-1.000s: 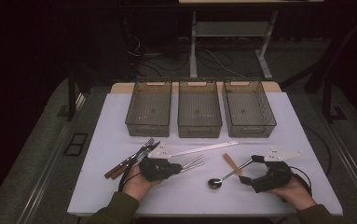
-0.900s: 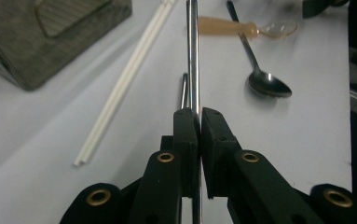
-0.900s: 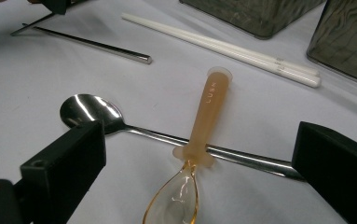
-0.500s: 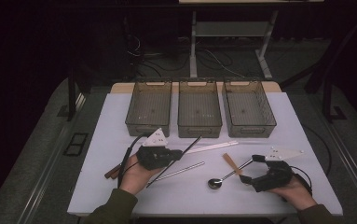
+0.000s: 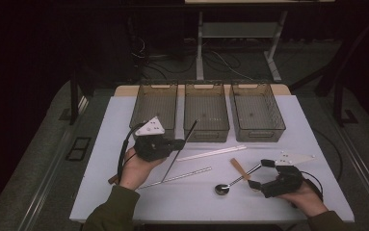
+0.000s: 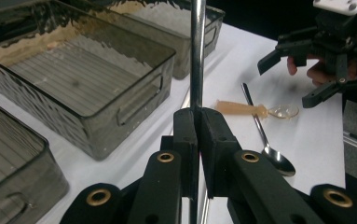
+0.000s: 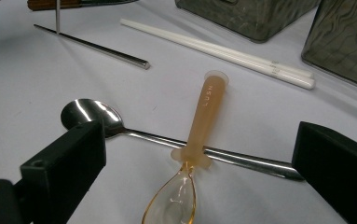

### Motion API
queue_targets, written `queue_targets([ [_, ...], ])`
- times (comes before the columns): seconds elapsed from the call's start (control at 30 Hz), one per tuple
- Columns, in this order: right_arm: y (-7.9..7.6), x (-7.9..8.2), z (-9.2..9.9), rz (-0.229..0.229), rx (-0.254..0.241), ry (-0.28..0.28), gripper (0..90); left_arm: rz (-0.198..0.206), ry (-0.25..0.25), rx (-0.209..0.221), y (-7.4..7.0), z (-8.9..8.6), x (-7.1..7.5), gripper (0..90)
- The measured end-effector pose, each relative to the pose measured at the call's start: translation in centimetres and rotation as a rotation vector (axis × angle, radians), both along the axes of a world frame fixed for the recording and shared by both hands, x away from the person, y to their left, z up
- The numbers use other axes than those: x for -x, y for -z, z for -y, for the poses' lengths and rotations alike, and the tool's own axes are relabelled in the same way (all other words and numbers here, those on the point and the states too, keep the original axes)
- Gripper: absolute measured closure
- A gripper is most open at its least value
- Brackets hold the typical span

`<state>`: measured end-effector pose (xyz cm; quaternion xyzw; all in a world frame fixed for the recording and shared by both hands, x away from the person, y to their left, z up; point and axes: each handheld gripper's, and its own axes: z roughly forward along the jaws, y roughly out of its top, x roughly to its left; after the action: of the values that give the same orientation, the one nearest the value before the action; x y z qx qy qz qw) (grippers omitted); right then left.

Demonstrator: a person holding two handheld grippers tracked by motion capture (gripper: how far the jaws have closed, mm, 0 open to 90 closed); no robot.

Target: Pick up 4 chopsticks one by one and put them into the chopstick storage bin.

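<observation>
Two hands come in over the near edge of the white counter, with a bare strip of counter between them. The right gripper rests low near the near right corner, its fingers spread wide and level, holding nothing; between them in the right gripper view lie a steel spoon and an amber plastic spoon that crosses over the steel one's handle. The left gripper is held up off the counter left of centre, palm under it, grey plate on top. Its fingers are pinched tight on a metal chopstick, a thin straight steel rod that slants from near the counter up toward the bins, clear of the surface where it is gripped. A second metal chopstick lies flat just in front of that hand, and a white pair of chopsticks lies a little farther in, toward the middle. A brown-handled utensil pokes out at the left wrist. Along the far edge stand three smoky clear bins in a row, left bin, middle bin and right bin, close together. Open counter runs down both side edges
</observation>
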<state>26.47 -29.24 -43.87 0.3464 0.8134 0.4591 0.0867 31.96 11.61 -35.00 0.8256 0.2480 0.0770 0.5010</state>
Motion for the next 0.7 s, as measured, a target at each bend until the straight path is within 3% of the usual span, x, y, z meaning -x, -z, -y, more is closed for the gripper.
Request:
queue_targets([
  [0.53, -0.2, 0.0, 0.4, 0.006, -0.015, 0.016, 2.8, 0.053, -0.07, 0.074, -3.2, -2.0, -2.7, 84.5],
  [0.7, -0.2, 0.1, 0.3, 0.007, -0.016, 0.017, 2.8, 0.073, -0.09, 0.073, -4.8, -2.2, -3.8, 84.5],
])
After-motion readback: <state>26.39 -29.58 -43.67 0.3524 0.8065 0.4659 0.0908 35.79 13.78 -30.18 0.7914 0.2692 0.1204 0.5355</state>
